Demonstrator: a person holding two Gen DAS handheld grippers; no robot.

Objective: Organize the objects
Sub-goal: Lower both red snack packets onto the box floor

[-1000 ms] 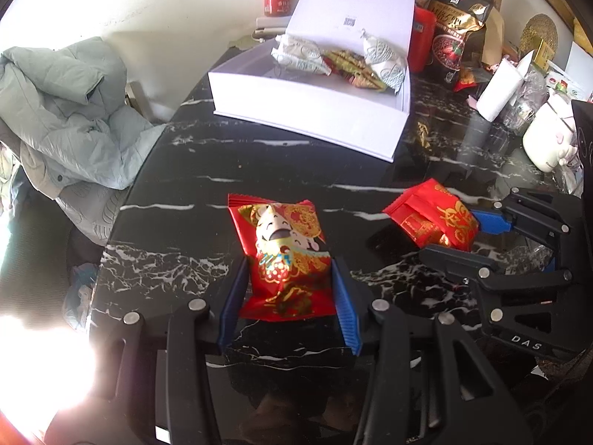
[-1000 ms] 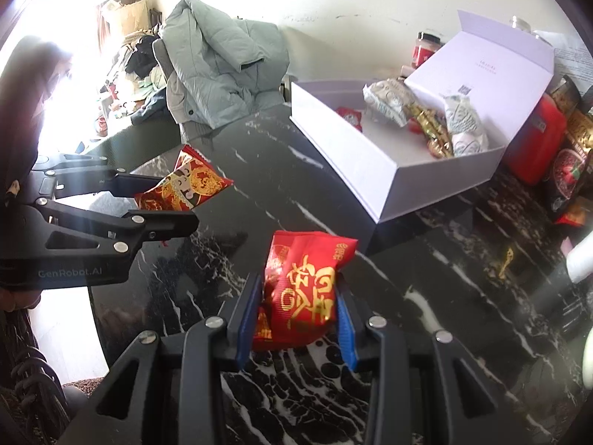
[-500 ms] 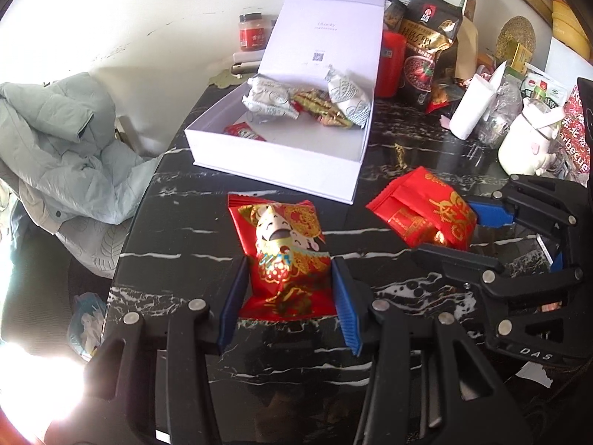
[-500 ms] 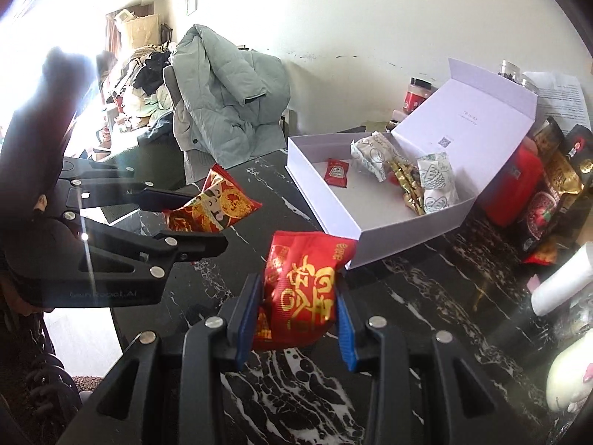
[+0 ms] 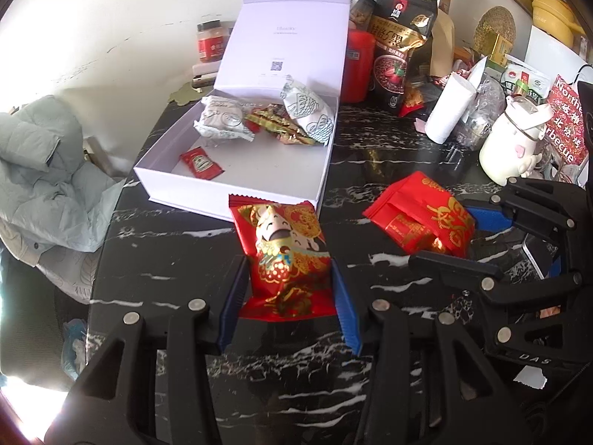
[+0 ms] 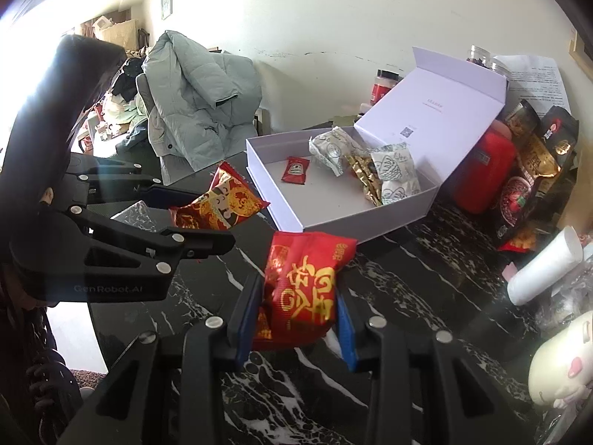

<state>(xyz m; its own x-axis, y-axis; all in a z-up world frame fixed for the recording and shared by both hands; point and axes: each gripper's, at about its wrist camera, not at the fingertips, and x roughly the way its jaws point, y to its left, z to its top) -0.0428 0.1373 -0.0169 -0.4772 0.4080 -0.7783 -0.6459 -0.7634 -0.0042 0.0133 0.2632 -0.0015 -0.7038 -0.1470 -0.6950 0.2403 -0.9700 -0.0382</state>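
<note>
My left gripper [image 5: 287,296] is shut on a red snack packet with a cartoon figure [image 5: 285,256], held above the black marble table [image 5: 178,259]. My right gripper [image 6: 296,319] is shut on a red packet with gold characters [image 6: 302,285]. Each gripper shows in the other's view: the right one [image 5: 470,237] with its gold-lettered packet [image 5: 422,222], the left one [image 6: 185,218] with its cartoon packet [image 6: 218,204]. Just beyond both stands an open white box [image 5: 237,170], [image 6: 344,218] holding two pale wrapped pastries, gold-wrapped sweets and a small red sachet [image 5: 202,163].
A grey padded jacket [image 6: 200,100] hangs over a chair at the table's left. Behind and right of the box crowd a red canister [image 5: 357,66], a black snack bag [image 5: 400,44], a white paper roll [image 5: 448,111] and a white pig-shaped jar [image 5: 515,148].
Both grippers have risen with their packets and moved toward the white box, which now lies lower and fuller in both views, its inside showing.
</note>
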